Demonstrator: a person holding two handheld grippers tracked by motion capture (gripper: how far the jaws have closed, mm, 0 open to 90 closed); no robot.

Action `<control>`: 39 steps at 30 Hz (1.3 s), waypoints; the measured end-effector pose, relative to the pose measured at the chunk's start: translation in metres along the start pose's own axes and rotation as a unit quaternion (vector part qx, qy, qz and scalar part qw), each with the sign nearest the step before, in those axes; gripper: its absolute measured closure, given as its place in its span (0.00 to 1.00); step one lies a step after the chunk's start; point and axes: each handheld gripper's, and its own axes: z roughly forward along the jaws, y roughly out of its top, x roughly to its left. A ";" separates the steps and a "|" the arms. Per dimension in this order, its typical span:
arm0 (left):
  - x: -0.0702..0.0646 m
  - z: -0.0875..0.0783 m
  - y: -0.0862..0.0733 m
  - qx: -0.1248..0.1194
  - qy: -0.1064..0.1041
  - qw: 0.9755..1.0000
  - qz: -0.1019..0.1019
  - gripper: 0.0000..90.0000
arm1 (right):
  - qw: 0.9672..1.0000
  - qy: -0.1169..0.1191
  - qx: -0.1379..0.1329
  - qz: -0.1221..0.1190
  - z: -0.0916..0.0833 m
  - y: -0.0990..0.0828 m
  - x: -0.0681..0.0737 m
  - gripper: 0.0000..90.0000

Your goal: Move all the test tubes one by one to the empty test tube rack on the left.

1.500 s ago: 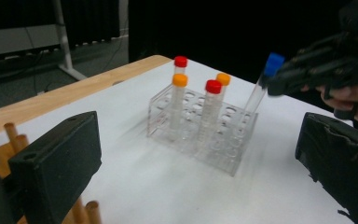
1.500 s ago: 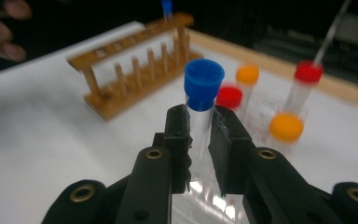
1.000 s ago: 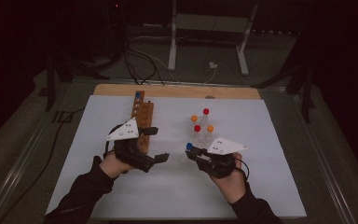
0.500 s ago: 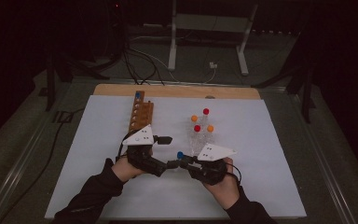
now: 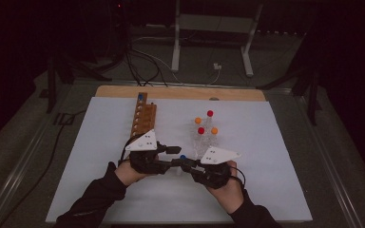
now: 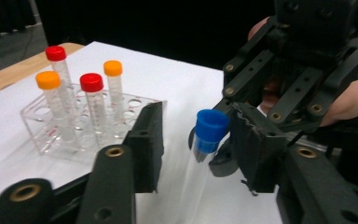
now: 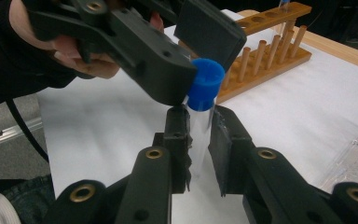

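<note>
Gleaming clear tube [image 7: 199,126], blue screw cap [image 7: 206,83], upright between jaws.

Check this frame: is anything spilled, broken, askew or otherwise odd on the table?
Nothing stands out. The clear rack holds four capped tubes upright, the wooden rack lies straight, and the blue-capped tube sits upright in the right gripper while the left gripper, jaws just closing, brackets its cap. No spill shows.

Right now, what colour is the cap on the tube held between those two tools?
Blue cap, clearest in the right gripper view.
</note>
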 end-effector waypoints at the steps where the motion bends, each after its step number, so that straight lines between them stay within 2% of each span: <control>1: 0.000 0.000 0.000 0.000 0.002 1.000 0.004 0.67 | 1.000 0.000 0.000 0.000 0.000 0.000 0.000 0.85; 11: -0.003 0.005 0.002 0.009 -0.009 1.000 0.014 0.83 | 1.000 -0.001 0.003 0.003 0.001 0.000 -0.001 0.85; 24: -0.002 0.003 0.002 0.011 -0.006 1.000 0.016 0.86 | 1.000 0.001 0.002 0.005 0.001 -0.001 -0.001 0.84; 25: -0.001 0.003 0.003 0.009 -0.001 1.000 0.017 0.86 | 1.000 0.003 0.003 0.008 0.001 -0.001 -0.001 0.84; 29: 0.004 -0.004 0.006 -0.004 0.013 1.000 0.012 0.86 | 1.000 0.003 -0.003 0.019 0.001 0.000 -0.002 0.69; 36: 0.015 -0.019 0.019 -0.010 0.047 0.999 0.019 0.86 | 1.000 -0.016 -0.017 0.017 -0.002 0.000 -0.002 0.38; 39: 0.021 -0.027 0.025 -0.013 0.062 0.998 0.019 0.86 | 0.999 -0.015 -0.023 0.019 -0.003 0.000 -0.003 0.32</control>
